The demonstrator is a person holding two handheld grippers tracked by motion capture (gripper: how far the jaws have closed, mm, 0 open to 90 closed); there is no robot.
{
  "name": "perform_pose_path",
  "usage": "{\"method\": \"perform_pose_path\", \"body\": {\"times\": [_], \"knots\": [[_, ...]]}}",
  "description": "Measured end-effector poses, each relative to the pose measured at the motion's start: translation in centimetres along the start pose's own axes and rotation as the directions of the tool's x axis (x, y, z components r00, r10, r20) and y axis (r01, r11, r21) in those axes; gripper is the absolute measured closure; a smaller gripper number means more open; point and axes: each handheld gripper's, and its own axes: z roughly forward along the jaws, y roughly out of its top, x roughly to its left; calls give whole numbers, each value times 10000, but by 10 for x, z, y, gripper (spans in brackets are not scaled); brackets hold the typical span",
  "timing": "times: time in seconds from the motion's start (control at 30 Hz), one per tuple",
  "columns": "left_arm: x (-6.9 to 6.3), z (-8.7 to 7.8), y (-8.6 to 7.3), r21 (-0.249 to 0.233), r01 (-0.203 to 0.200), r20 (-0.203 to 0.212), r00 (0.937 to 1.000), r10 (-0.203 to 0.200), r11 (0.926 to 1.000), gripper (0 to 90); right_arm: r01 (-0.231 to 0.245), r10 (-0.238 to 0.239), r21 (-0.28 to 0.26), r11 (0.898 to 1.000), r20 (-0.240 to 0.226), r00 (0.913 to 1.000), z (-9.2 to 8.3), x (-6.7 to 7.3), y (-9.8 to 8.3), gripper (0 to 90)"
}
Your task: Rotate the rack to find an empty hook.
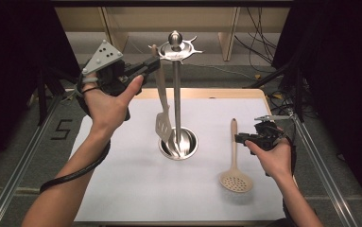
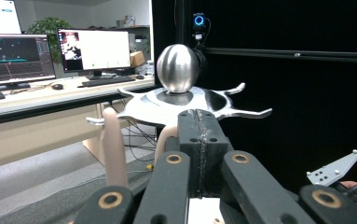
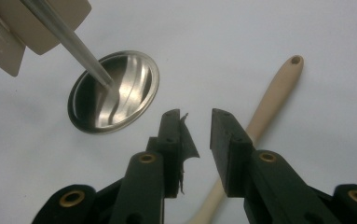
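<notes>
A steel utensil stand (image 1: 176,94) rises from a round base (image 1: 178,144) on the white mat; its ball top (image 2: 178,67) and hook crown show close up in the left gripper view. A beige slotted spatula (image 1: 163,125) hangs from a hook on the stand's left side. My left gripper (image 1: 152,64) is raised beside the top of the spatula handle (image 2: 113,149), jaws shut (image 2: 198,116) with nothing seen between them. A beige slotted spoon (image 1: 235,177) lies flat to the right of the stand. My right gripper (image 1: 239,138) hovers open (image 3: 197,116) just over the spoon's handle (image 3: 274,93).
The white mat (image 1: 136,189) covers the table between metal rails on both sides. Black curtains flank the workspace. A desk with monitors (image 2: 92,51) stands beyond the stand in the left gripper view. The stand's base (image 3: 115,93) and the spatula blade (image 3: 50,23) lie left of the right jaws.
</notes>
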Motion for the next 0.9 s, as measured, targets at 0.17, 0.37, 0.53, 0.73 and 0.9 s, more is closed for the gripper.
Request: {"method": "perform_pose_path", "body": {"times": [0.17,0.37,0.53,0.73,0.9], "knots": [[6,-1,1,15,23,-137,9999,-23,10000,894,-75,75,4,10000,23,10000,0,0,0,744],[14,0,2,144,233,-342,9992,-228,9996,894,-346,347,139,9993,-49,9994,0,0,0,744],[20,2,3,227,246,-470,9986,-235,9994,894,-153,153,-12,9999,-64,9999,1,-1,0,744],[24,5,3,253,324,-577,9979,-309,9992,894,-135,135,42,9999,-66,9999,0,-1,0,744],[28,7,5,388,245,-648,9977,-220,9989,893,-399,399,127,9991,-30,9992,0,-1,0,744]]}}
